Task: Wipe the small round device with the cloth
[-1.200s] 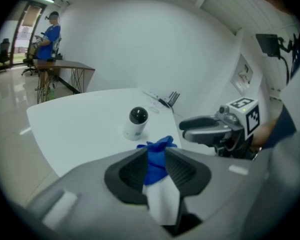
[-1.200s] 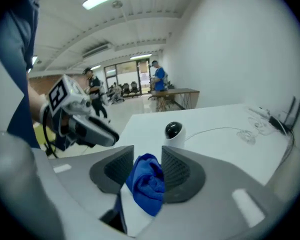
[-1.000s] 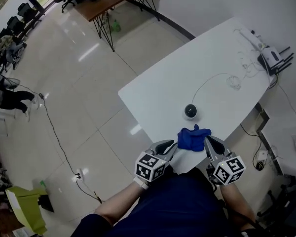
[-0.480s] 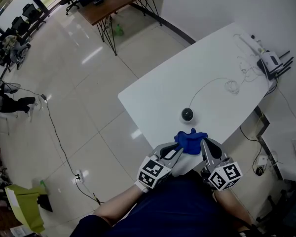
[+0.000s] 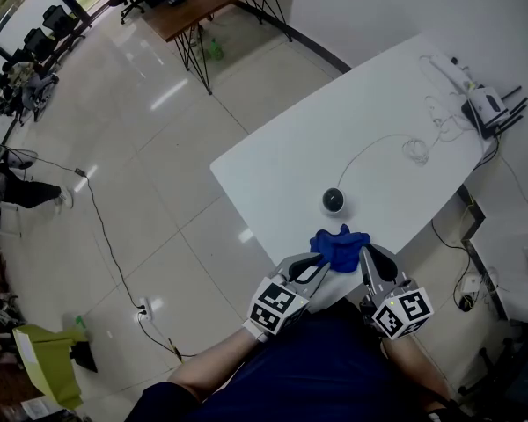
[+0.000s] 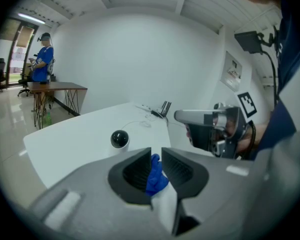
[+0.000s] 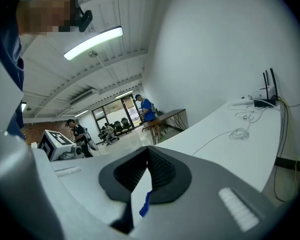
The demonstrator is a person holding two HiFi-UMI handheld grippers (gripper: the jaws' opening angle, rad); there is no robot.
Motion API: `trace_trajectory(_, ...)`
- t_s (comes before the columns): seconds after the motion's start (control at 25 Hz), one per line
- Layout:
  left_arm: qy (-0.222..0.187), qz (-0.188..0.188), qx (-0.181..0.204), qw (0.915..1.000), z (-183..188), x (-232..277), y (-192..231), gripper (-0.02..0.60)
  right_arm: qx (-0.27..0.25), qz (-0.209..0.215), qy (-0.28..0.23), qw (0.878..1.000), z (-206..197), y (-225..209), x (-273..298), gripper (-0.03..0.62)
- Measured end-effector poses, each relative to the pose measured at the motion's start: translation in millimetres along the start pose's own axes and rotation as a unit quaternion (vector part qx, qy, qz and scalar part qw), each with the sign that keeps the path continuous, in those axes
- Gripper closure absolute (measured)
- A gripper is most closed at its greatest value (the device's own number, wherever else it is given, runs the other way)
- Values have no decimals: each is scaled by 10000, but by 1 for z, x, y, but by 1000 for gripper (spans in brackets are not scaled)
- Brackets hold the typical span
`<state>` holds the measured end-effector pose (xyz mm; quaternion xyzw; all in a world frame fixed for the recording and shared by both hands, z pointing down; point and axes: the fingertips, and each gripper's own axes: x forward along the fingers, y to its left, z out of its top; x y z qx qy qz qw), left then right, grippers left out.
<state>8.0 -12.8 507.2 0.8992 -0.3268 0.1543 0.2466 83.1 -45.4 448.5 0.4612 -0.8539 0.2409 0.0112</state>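
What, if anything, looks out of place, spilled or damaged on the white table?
Nothing stands out. The small round device stands upright on the table, its cable trailing away loosely. The blue cloth is bunched between the left claw and right claw, both gripping it.

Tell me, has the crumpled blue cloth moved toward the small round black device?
No. The crumpled blue cloth stays equally far from the small round black device.

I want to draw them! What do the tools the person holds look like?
The left hand-held gripper and right hand-held gripper are grey, with black ribbed pads inside their jaws and a white cube printed with black square markers each. The person wears dark blue clothing.
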Motion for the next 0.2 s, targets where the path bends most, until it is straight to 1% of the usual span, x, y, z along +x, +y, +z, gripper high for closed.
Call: trace_trajectory(0.2,-17,27,-4,10000,1,0,-1,518,2,-3,43,10000,-3,-2,-1,583)
